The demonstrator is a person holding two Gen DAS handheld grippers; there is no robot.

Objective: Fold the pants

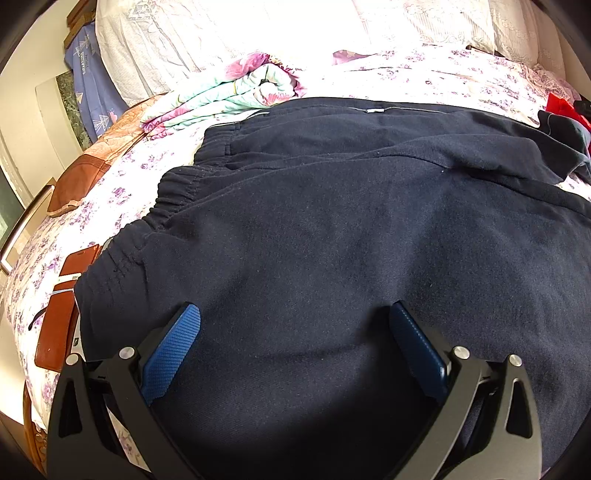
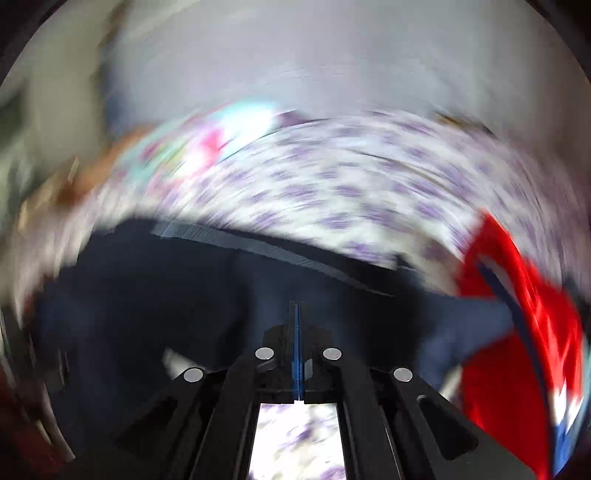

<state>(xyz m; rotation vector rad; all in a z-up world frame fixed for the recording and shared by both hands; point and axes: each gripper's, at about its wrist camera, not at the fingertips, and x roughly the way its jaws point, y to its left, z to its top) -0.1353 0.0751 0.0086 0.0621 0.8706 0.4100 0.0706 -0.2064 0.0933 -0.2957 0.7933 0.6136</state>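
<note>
Dark navy pants (image 1: 332, 229) lie spread on a bed with a purple-flowered sheet (image 1: 122, 184), the elastic waistband (image 1: 166, 199) to the left. My left gripper (image 1: 295, 314) is open, its blue pads (image 1: 173, 347) apart just above the pants fabric near the front edge. The right wrist view is heavily motion-blurred. There my right gripper (image 2: 297, 306) has its fingers pressed together over the navy pants (image 2: 166, 295); the blur hides whether cloth sits between them.
A folded floral blanket (image 1: 236, 92) and pillows (image 1: 184, 33) lie at the head of the bed. A brown wallet or phone case (image 1: 62, 314) lies by the left edge. A red garment (image 2: 517, 314) lies right of the pants.
</note>
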